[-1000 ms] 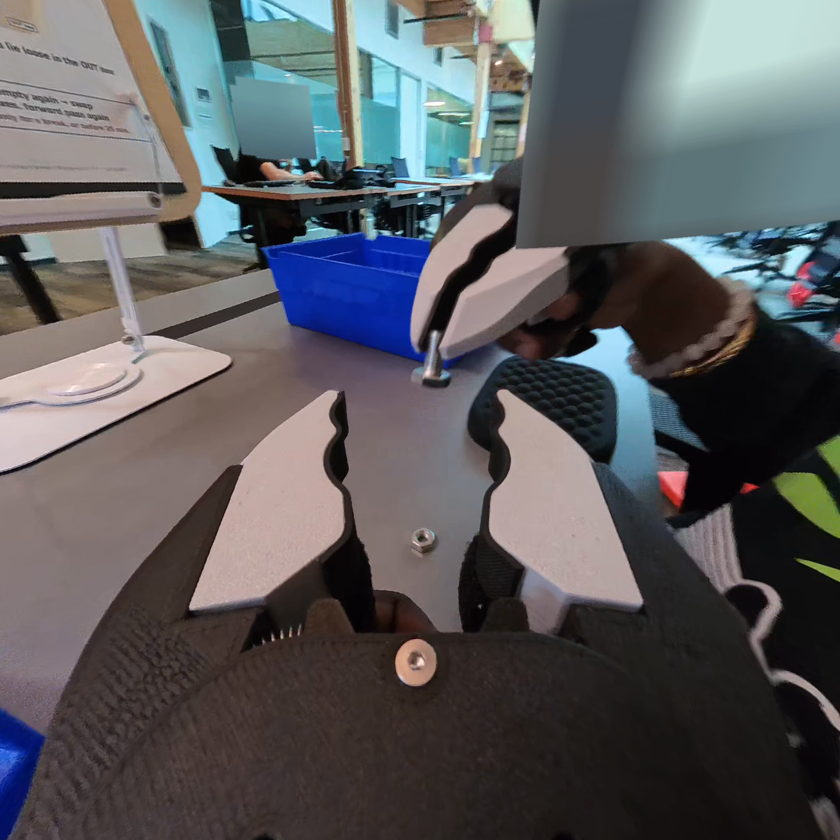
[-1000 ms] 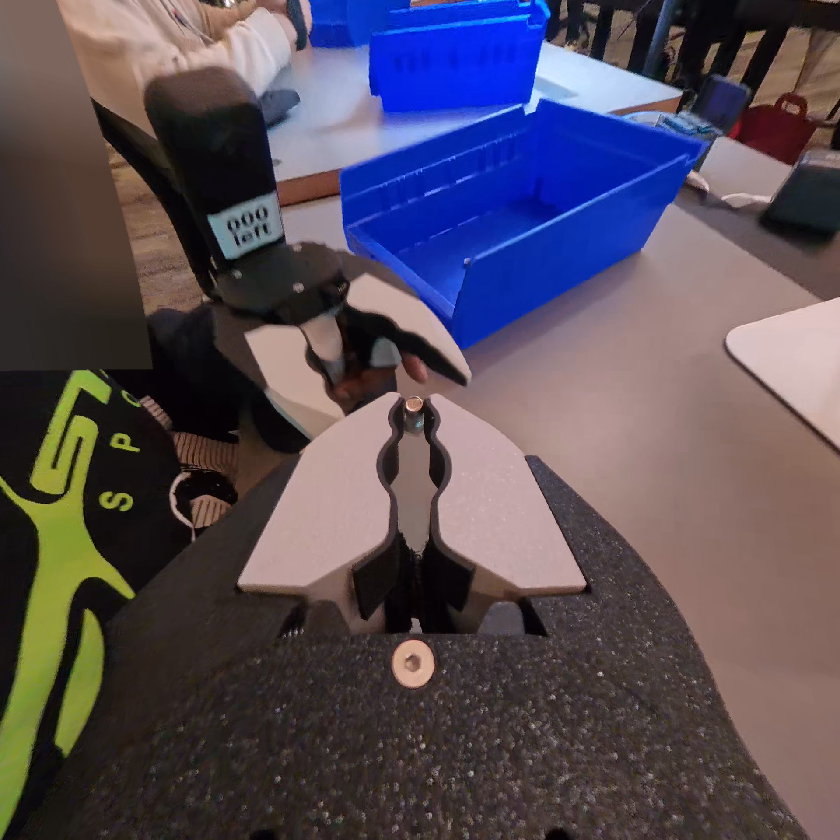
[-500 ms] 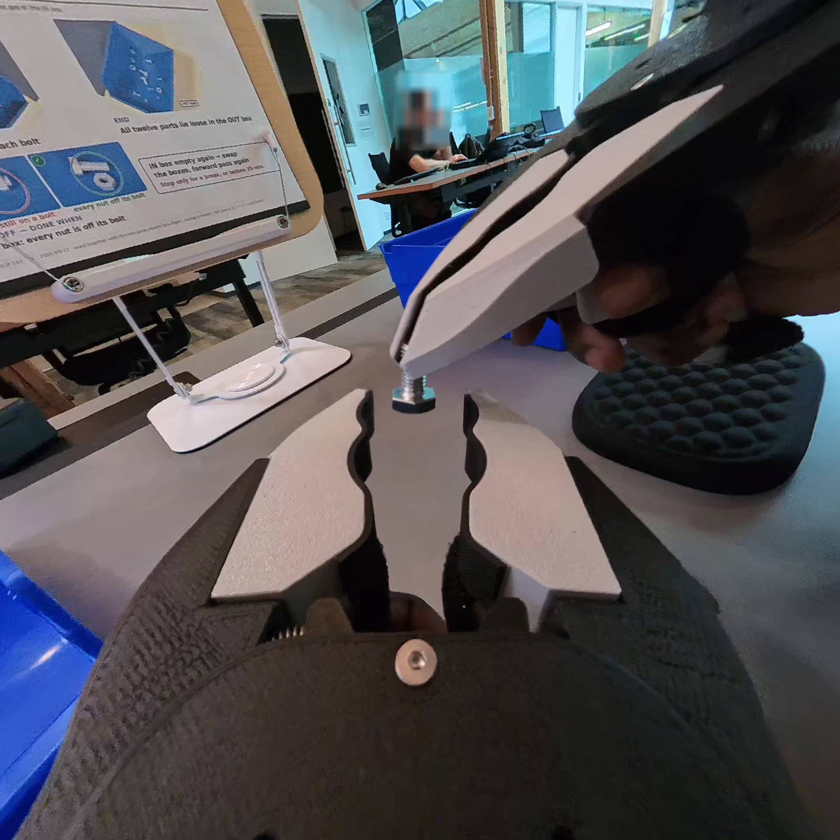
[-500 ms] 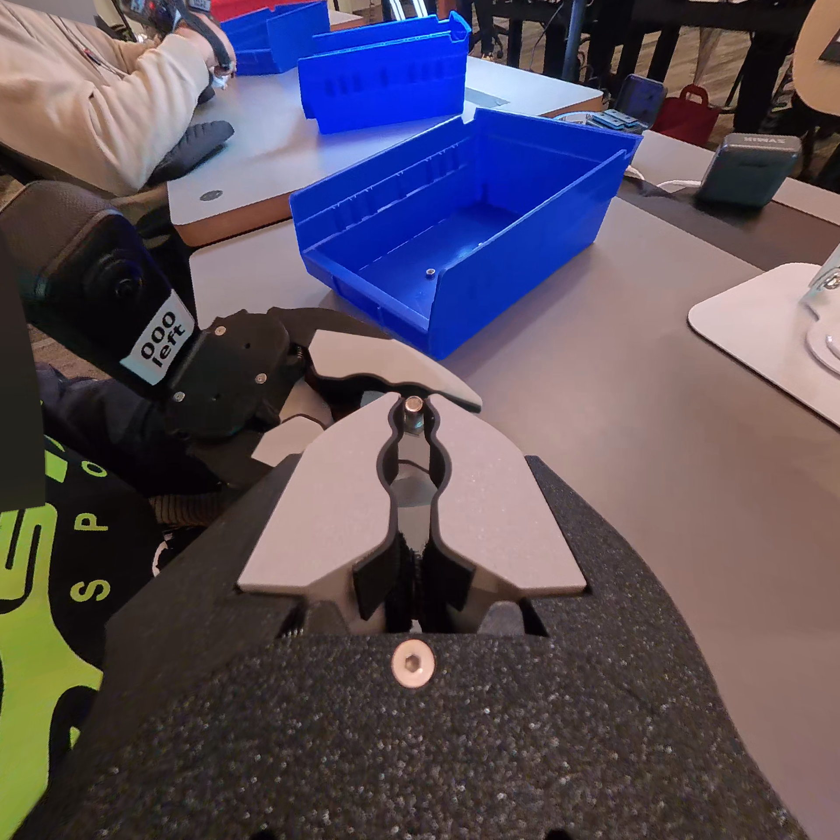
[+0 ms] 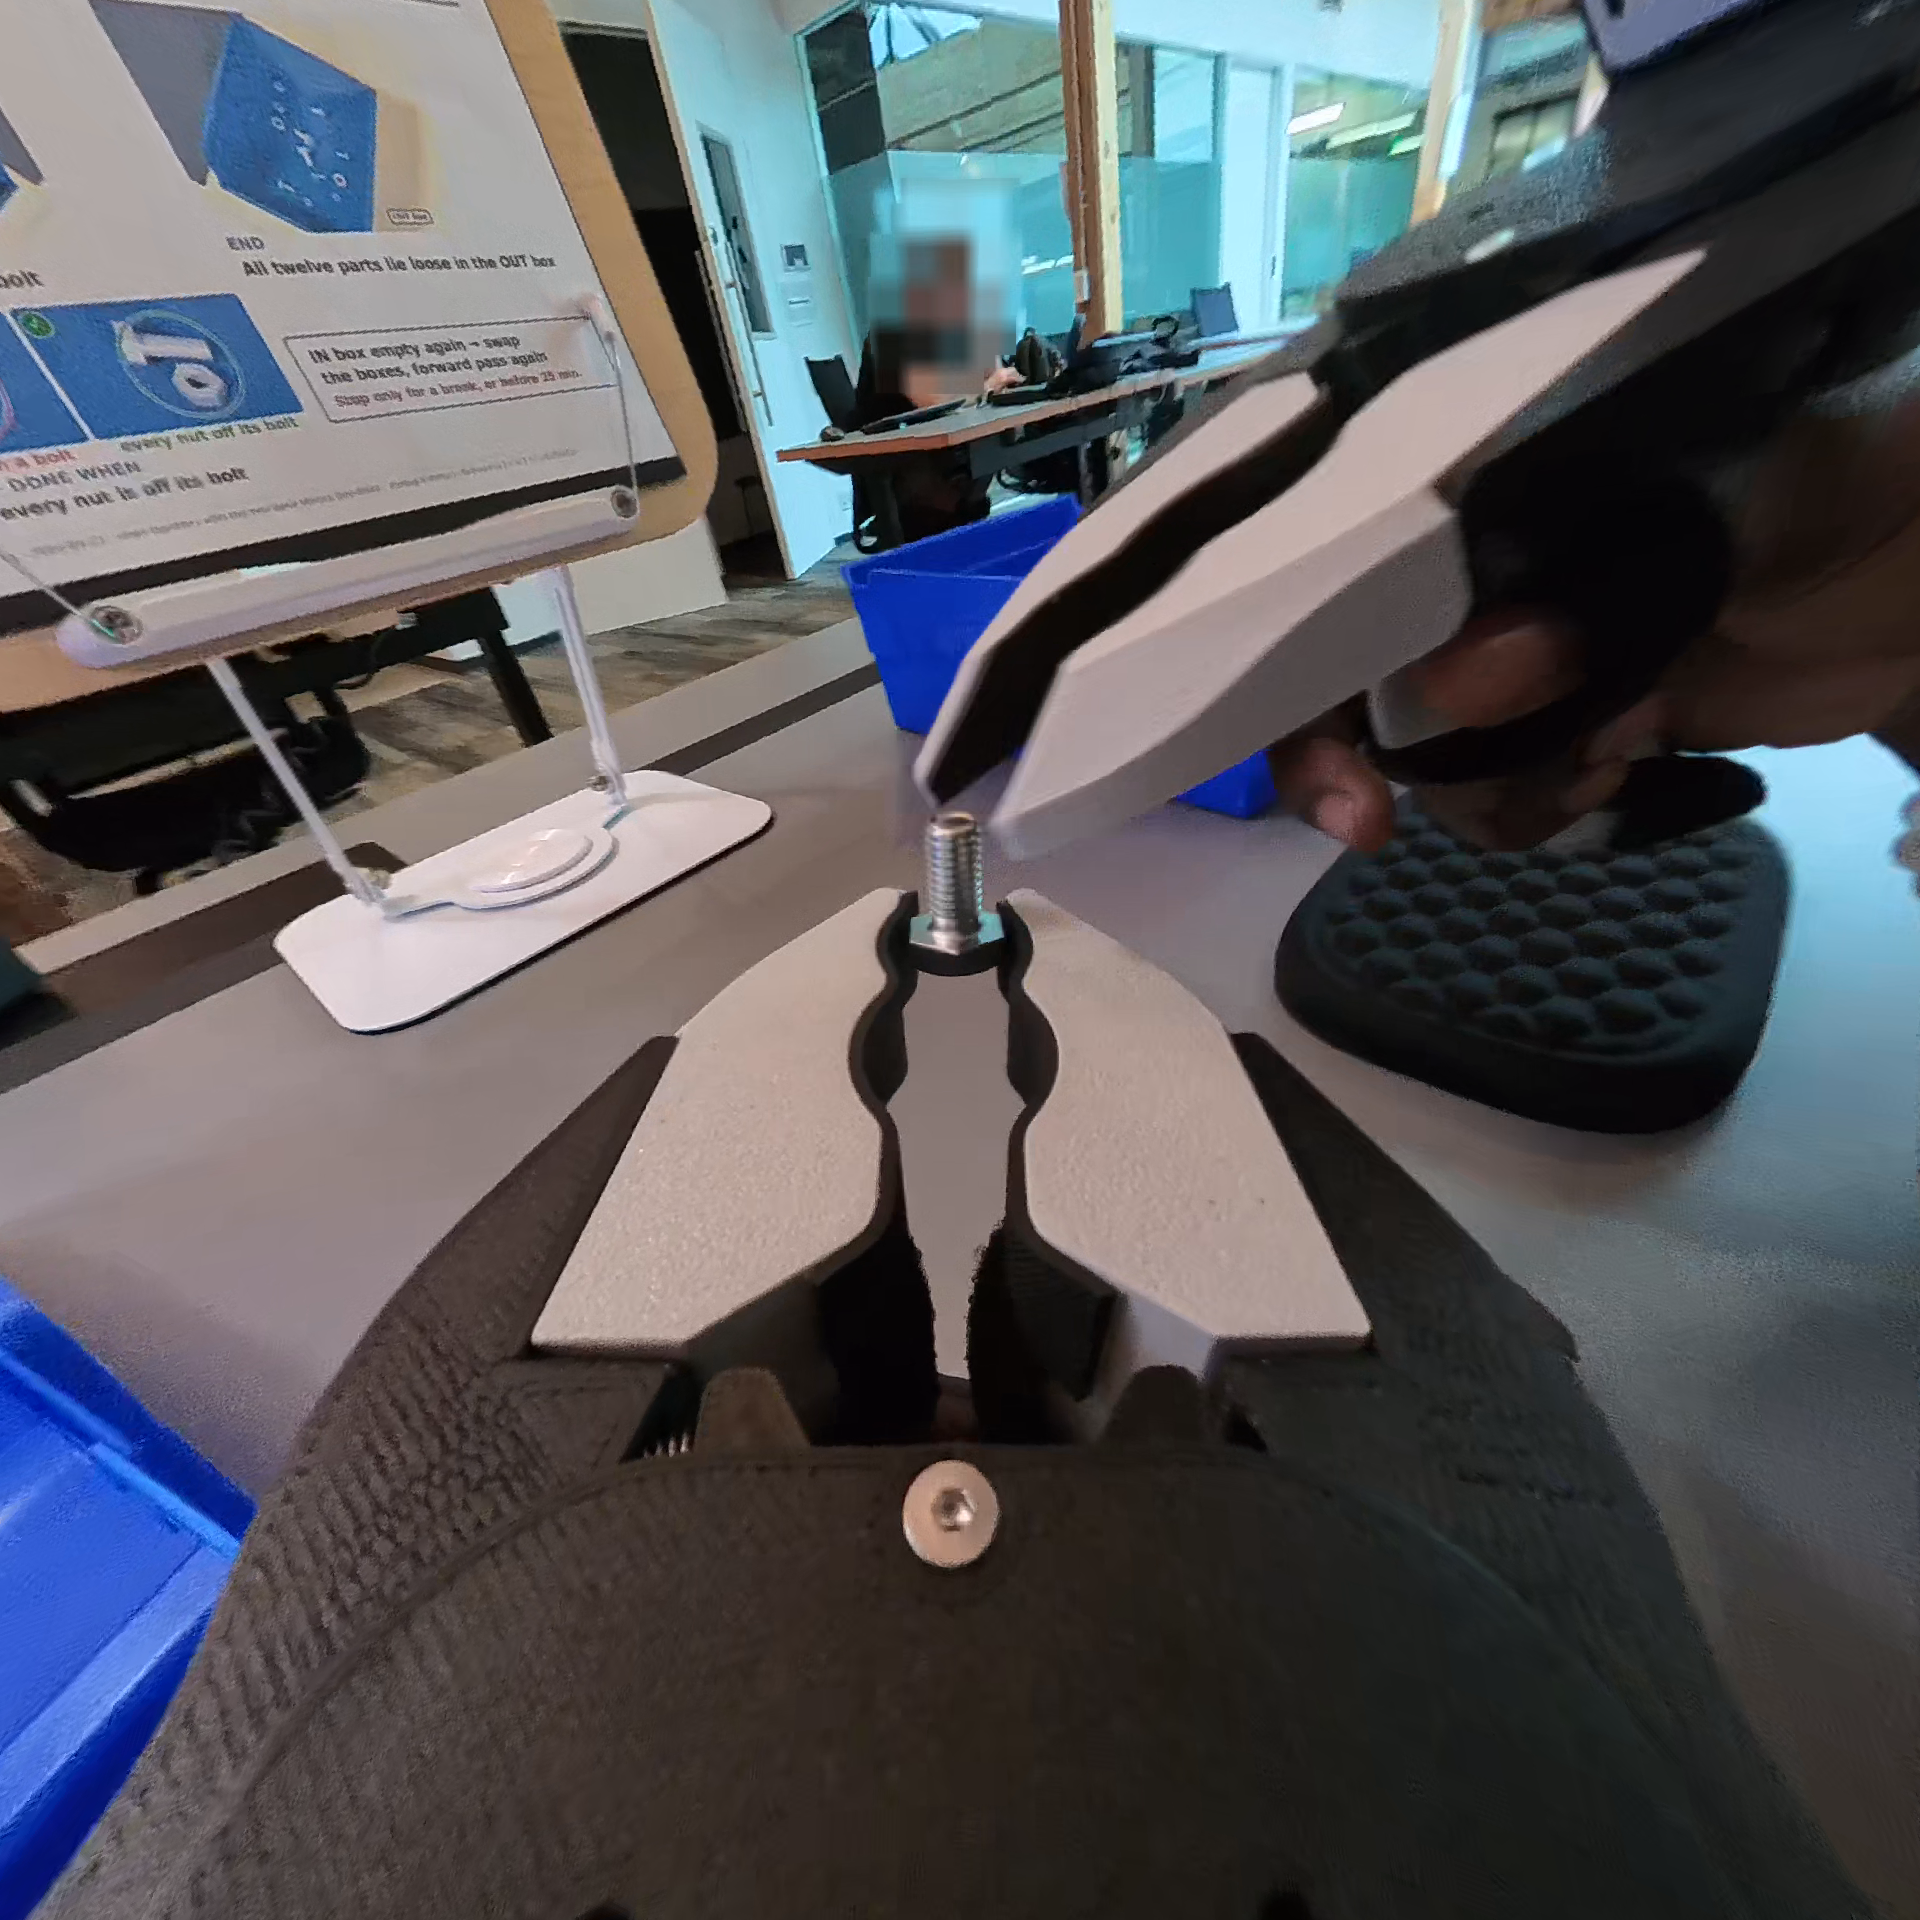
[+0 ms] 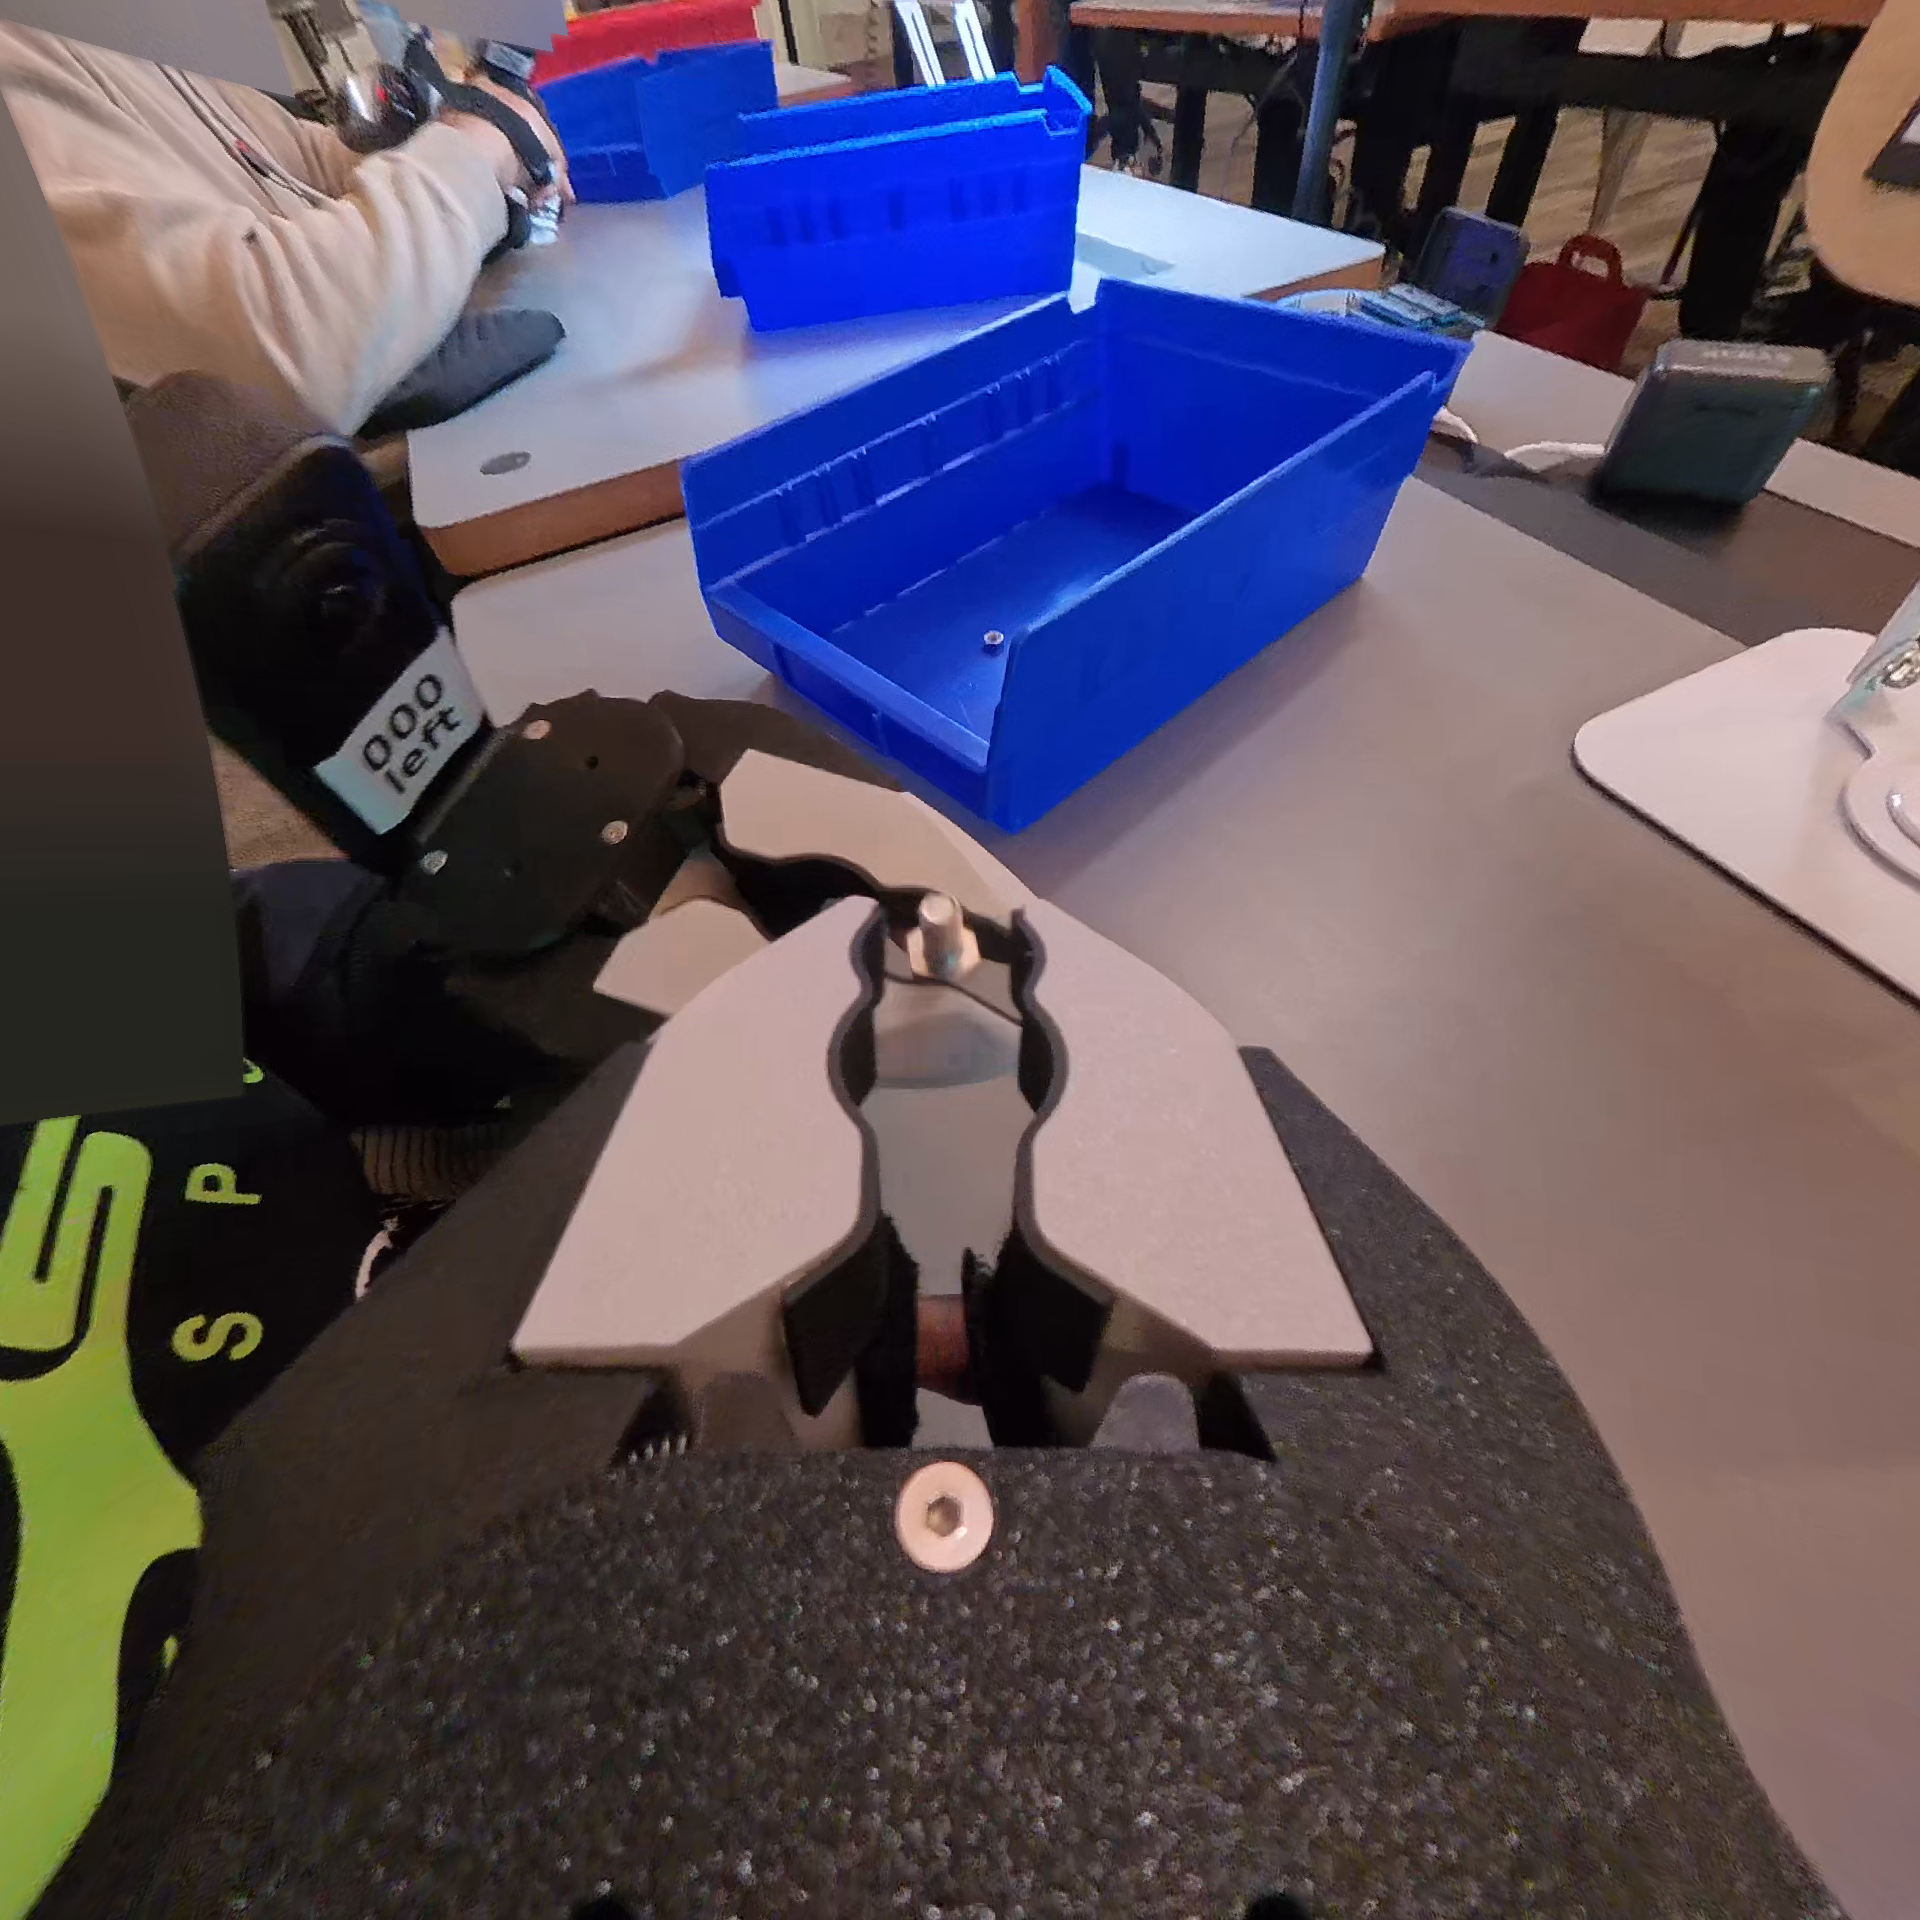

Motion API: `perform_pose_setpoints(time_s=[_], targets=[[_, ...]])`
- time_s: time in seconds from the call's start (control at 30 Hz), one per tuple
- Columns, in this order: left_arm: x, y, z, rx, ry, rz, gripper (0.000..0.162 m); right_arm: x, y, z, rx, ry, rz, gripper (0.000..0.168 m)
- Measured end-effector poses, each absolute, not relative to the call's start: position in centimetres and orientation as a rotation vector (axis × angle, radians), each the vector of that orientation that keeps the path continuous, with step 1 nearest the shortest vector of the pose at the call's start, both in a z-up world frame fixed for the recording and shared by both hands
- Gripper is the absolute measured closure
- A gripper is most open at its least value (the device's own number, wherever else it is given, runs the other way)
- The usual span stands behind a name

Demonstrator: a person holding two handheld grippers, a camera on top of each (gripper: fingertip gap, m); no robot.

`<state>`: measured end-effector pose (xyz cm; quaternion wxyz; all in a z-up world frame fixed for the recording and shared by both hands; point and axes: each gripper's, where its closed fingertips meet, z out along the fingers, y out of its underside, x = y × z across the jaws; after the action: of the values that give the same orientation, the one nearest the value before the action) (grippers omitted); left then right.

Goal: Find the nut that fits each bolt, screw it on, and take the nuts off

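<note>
A silver bolt (image 5: 954, 878) stands upright above the grey table (image 5: 312, 1143), threads up. My left gripper (image 5: 954, 920) is shut on its hex head. My right gripper (image 5: 971, 805) hangs just over the bolt's top end. In the right wrist view my right gripper (image 6: 940, 920) is slightly open, with a gap on both sides of the bolt (image 6: 938, 948). The left gripper's fingers (image 6: 810, 800) reach in under it from the left. A small nut (image 6: 992, 639) lies in a blue bin (image 6: 1195, 623).
A black dimpled mat (image 5: 1538, 956) lies to the right. An instruction board on a white base (image 5: 520, 894) stands at the left. A blue bin (image 5: 935, 603) is behind the bolt and another bin's corner (image 5: 62, 1558) is at lower left. More bins and seated people are at a far table. Left and right tips are no more than a few centimetres apart.
My left gripper has moved up to the bolt and shut on its head. My right gripper, shut on the bolt before, has opened a little.
</note>
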<state>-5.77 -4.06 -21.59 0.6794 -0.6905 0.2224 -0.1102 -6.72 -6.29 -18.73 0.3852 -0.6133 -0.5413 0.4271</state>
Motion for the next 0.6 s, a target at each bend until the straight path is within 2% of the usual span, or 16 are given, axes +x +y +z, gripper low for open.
perform_pose_setpoints(time_s=[0.1, 0.33, 0.6], targets=[[-7.1, -4.7, -20.6, -1.511, 0.456, -0.385, 0.147, -5.5, -5.8, -20.0, -1.594, -1.472, 1.060, 0.133], [-9.0, -6.0, -19.9, -1.442, 0.411, -0.569, 0.147, -4.2, -5.5, -29.9, -1.812, -1.804, 0.823, 0.140], [-8.5, -6.0, -20.2, -1.451, 0.448, -0.537, 0.147, -5.0, -5.5, -31.9, -1.804, -1.833, 0.730, 0.145]])
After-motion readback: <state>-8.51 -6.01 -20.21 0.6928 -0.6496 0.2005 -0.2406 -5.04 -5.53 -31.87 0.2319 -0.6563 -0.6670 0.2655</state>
